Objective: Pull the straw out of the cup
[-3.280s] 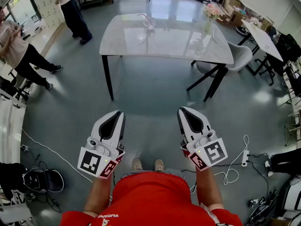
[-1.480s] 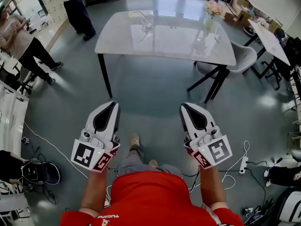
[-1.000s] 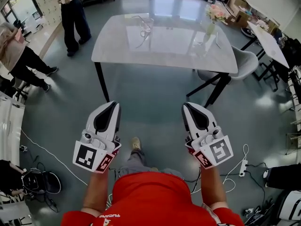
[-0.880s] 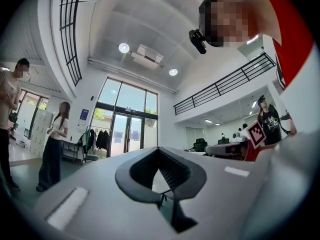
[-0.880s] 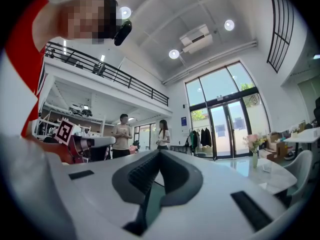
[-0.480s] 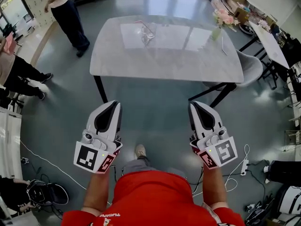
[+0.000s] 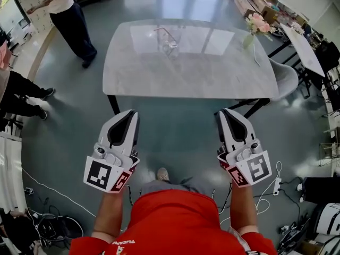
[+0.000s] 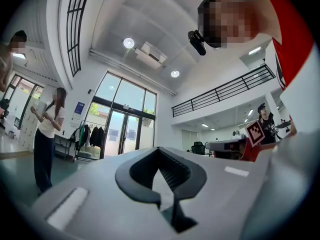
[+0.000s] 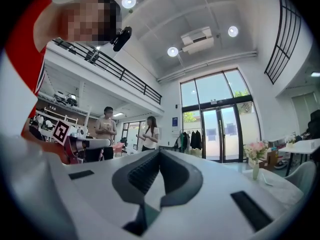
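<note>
Since the earlier frame the table [image 7: 212, 73] has drawn much closer in the head view, and both grippers now sit just short of its near edge, well apart from anything on it. The left gripper [image 7: 129, 114] and right gripper [image 7: 225, 112] each have their jaws pressed together with nothing between them.

The cup [image 7: 170, 47] stands near the table's far edge, left of centre, with the straw [image 7: 162, 30] rising from it and bending over at the top. The straw looks thin, light and easily crushed, so a soft pinch on the exposed stem above the rim seems best. The cup looks like clear glass, probably slippery and prone to tipping on the glossy top, so the other gripper may need to steady it low on its wall.

Reflections blur the cup's outline. How deep the straw sits, and whether the cup holds liquid, cannot be told. Neither gripper view shows the cup. A vase of flowers [image 7: 254, 28] stands at the far right corner.
</note>
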Demonstrator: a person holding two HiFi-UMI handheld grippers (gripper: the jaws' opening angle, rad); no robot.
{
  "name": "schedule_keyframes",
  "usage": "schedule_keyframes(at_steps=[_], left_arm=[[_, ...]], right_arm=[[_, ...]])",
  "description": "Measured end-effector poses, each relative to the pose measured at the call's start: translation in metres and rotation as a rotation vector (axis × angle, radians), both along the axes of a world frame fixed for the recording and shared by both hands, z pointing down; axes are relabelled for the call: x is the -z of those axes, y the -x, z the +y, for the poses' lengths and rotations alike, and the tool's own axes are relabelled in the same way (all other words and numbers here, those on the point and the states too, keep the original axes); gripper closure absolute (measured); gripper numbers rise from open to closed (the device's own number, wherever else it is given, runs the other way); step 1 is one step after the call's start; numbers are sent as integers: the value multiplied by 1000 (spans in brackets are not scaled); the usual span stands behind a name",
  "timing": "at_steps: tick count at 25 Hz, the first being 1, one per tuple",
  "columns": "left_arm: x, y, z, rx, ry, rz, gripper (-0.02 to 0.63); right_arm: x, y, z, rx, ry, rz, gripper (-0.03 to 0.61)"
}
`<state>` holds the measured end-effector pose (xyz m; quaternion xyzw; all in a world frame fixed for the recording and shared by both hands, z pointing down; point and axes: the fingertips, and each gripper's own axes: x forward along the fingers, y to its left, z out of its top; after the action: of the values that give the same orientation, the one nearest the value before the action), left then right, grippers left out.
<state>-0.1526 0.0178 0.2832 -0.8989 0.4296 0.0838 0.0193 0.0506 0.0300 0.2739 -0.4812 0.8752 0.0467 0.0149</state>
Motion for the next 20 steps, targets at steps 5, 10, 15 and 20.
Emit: schedule_keyframes(at_steps=[5,10,15,20], left_arm=[[-4,6,-19,-5,6,15,609],[-9,7,-33,-1,22,14,609],[-12,10,-54,19,25,17,609],[-10,7,-83,33,23,24,609]], right_arm=[[-1,6,-18,-7,4,11,577],[-4,10,-37,8,12,15,577],[-8,13,-65,30,4,10,577],[-4,6,-96,42,-9,4,577]])
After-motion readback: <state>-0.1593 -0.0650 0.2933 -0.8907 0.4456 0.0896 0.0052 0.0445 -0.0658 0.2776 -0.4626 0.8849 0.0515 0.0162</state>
